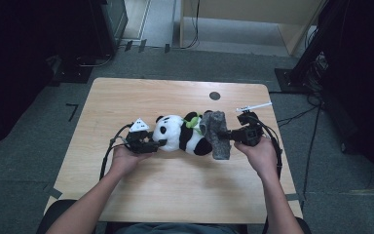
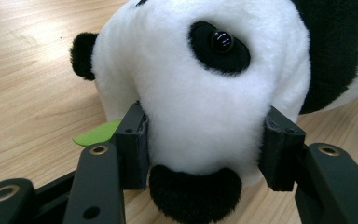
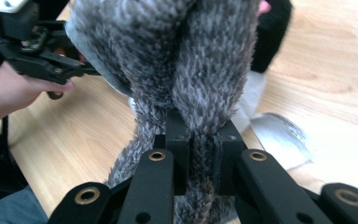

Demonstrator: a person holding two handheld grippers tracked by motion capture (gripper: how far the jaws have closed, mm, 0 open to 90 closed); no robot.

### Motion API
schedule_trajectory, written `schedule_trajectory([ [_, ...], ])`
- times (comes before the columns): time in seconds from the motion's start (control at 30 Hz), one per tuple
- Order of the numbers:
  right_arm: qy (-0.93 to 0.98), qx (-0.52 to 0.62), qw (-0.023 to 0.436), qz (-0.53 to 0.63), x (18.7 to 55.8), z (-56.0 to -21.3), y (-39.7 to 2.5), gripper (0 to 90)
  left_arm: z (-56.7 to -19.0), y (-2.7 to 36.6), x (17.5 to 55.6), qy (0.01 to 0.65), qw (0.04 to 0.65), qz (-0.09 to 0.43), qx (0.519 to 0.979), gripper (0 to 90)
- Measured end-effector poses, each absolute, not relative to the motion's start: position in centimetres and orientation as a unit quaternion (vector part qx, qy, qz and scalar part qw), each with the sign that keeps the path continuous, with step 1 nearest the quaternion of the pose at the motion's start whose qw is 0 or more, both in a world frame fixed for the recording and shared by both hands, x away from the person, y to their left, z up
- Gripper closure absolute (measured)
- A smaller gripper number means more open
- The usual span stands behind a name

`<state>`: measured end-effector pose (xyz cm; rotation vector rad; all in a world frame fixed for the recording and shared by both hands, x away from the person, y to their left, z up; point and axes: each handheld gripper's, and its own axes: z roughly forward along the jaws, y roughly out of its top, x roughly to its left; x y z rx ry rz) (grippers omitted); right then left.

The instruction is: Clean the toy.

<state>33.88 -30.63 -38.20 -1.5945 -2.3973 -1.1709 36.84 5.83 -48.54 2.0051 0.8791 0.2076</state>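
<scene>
Panda (image 1: 180,132) plush lies on its side near the middle of the wooden table (image 1: 175,195), head to the left, body running right. Its fur is short, soft pile, white on the face and belly, black on the ears, eye patches and limbs, with a glossy round black eye (image 2: 222,41) and a rounded black nose (image 2: 195,192). A flat green felt leaf (image 2: 97,134) pokes out from under the head, and a green bit shows near its neck in the high view.

A grey cloth (image 1: 216,134) of shaggy, mottled fleece covers the panda's right end, bunched into thick folds (image 3: 186,65).

The left gripper (image 1: 152,144), held by the left hand (image 1: 125,158), meets the panda's head from the left. In the left gripper view its black, blocky pads (image 2: 133,144) press into the white muzzle on either side, the fur bulging between them, so the jaws are clamped on the panda's snout just above the nose.

The right gripper (image 1: 233,134), in the right hand (image 1: 258,153), comes in from the right. In the right gripper view (image 3: 198,158) its jaws stand almost together, pinching a narrow fold of the grey cloth that rises upright between them.

A small dark round spot (image 1: 215,95) sits on the far part of the table, well apart from the panda.
</scene>
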Motion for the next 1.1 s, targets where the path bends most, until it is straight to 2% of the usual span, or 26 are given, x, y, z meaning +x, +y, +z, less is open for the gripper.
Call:
schedule_trajectory([
  [0.13, -0.769, -0.519, 0.028, -0.373, 34.3, -39.7, -30.8, 81.1, -48.6, 5.8, 36.8, 0.353, 0.451, 0.087, 0.815, 45.3],
  [0.23, -0.777, -0.527, 0.013, -0.344, 34.8, -40.9, -30.4, 81.0, -48.6, 5.8, 36.8, 0.353, 0.451, 0.087, 0.815, 45.3],
  [0.4, -0.773, -0.534, 0.023, -0.342, 35.4, -42.5, -30.6, 81.0, -48.6, 5.9, 36.8, 0.353, 0.452, 0.087, 0.815, 45.3],
  [0.7, -0.78, -0.53, 0.005, -0.333, 35.9, -44.2, -31.4, 80.6, -48.6, 5.9, 36.8, 0.35, 0.455, 0.087, 0.814, 45.1],
  [0.93, -0.772, -0.54, -0.001, -0.336, 36.0, -44.1, -32.2, 80.5, -48.6, 5.9, 36.9, 0.351, 0.456, 0.086, 0.813, 45.0],
  [1.1, -0.763, -0.545, -0.022, -0.347, 36.0, -43.3, -33.0, 80.4, -48.5, 5.9, 36.8, 0.35, 0.455, 0.087, 0.814, 45.1],
])
